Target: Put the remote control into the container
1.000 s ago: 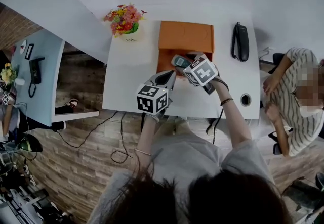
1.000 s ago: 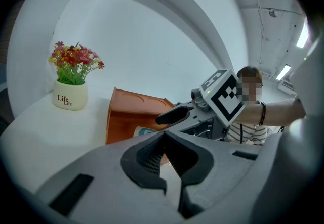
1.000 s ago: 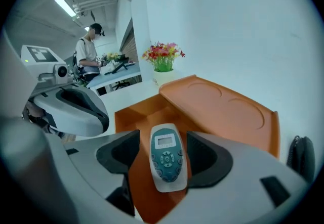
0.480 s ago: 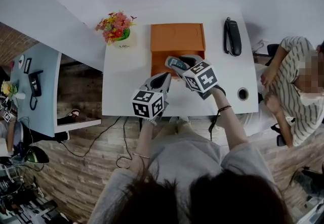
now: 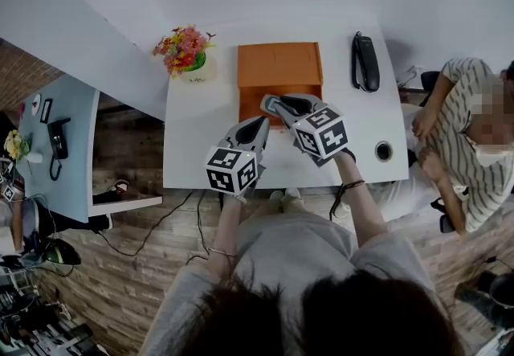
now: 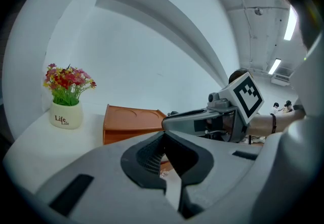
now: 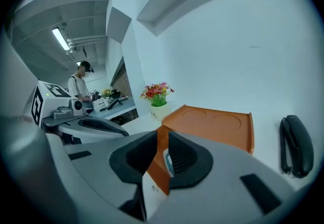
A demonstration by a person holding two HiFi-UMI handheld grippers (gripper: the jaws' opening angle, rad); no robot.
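An orange container (image 5: 279,65) stands at the middle back of the white table (image 5: 201,129). My right gripper (image 5: 279,108) points at its front edge, with the grey remote control (image 5: 267,100) at its tips. In the right gripper view the jaws (image 7: 163,139) are closing. A thin sliver of the remote control (image 7: 166,161) lies against the right pad, and a strip of orange still shows beside the left pad. My left gripper (image 5: 260,121) hovers just left of it, jaws (image 6: 163,135) shut and empty, pointing at the container (image 6: 129,122).
A white pot of flowers (image 5: 186,51) stands left of the container. A black phone handset (image 5: 365,61) lies to its right, near a round cable hole (image 5: 384,151). A seated person in a striped shirt (image 5: 466,129) is beyond the table's right end.
The head view has shifted a little. Both grippers keep nearly the same places at the container's front edge. The remote stays at the right gripper's tips.
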